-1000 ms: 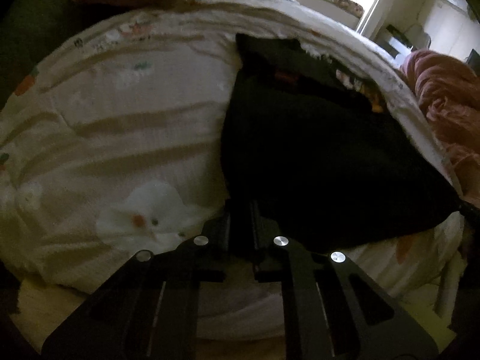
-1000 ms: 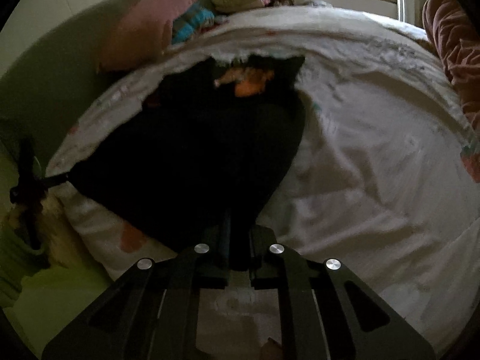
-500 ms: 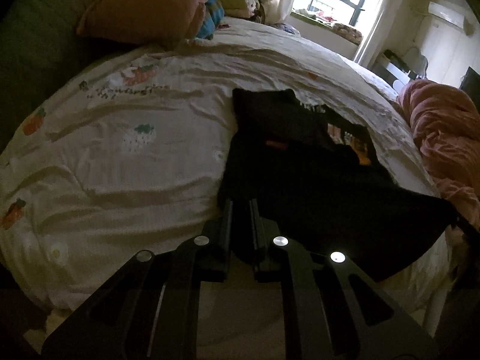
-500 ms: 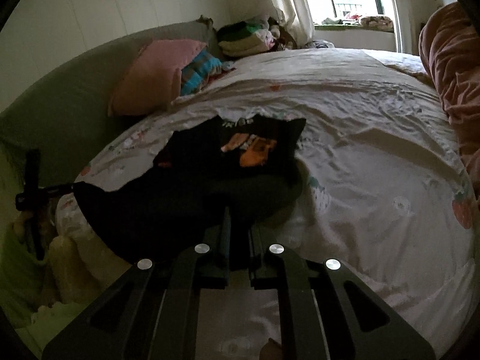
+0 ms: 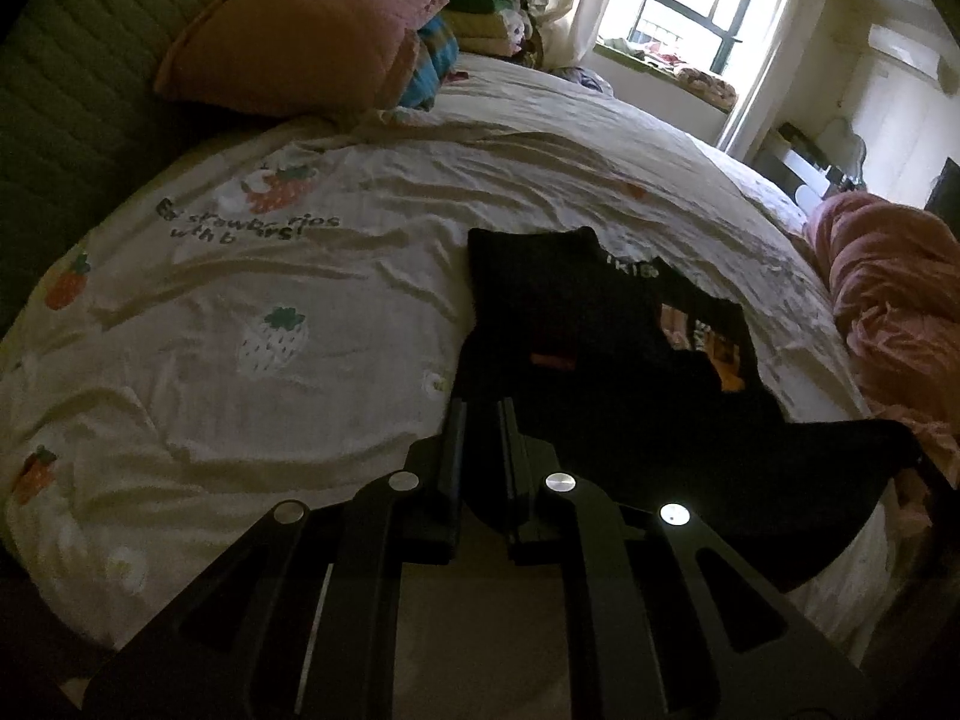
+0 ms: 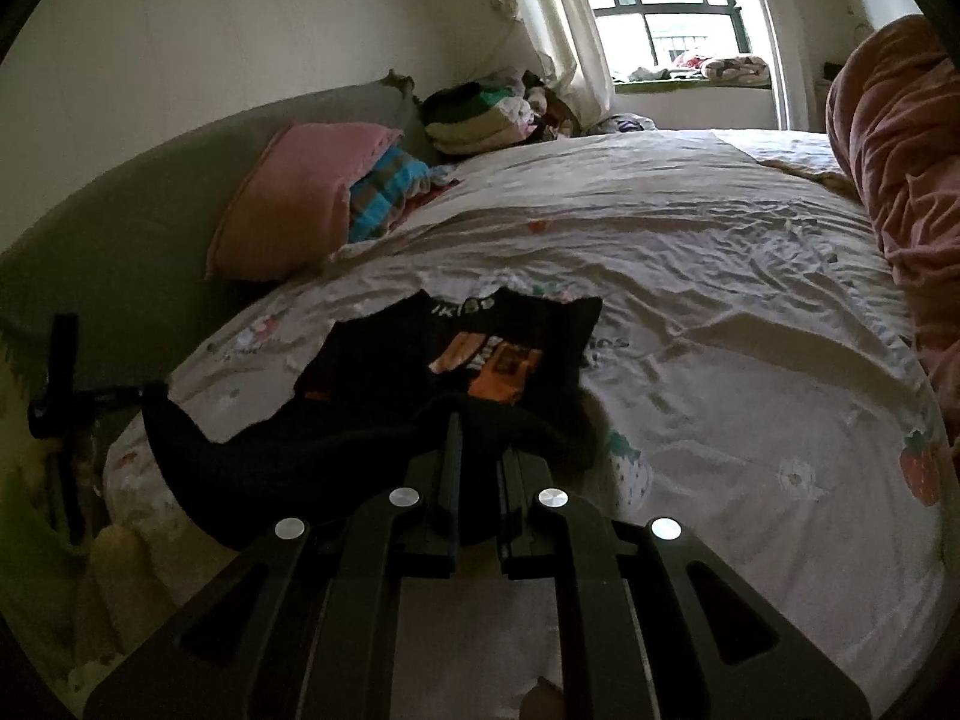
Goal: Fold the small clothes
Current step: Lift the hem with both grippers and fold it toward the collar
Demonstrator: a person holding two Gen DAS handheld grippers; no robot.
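A small black garment [image 5: 600,360] with an orange print lies on the strawberry-patterned bed sheet [image 5: 240,312]. Its near hem is lifted off the bed and stretched between both grippers. My left gripper [image 5: 478,405] is shut on one hem corner. In the right wrist view my right gripper [image 6: 477,420] is shut on the other corner of the black garment [image 6: 372,450], and the left gripper [image 6: 66,402] appears at the far left holding the stretched edge. The orange print [image 6: 498,372] shows on the part still lying flat.
A pink pillow [image 5: 300,42] and a blue checked cloth [image 6: 384,192] rest against the green headboard [image 5: 72,120]. Folded clothes [image 6: 480,120] are stacked near the window. A pink blanket [image 5: 894,300] is bunched along the right side of the bed.
Both grippers have risen and tilted up, lifting the garment's near hem off the bed. More of the room, pillow and window has come into view.
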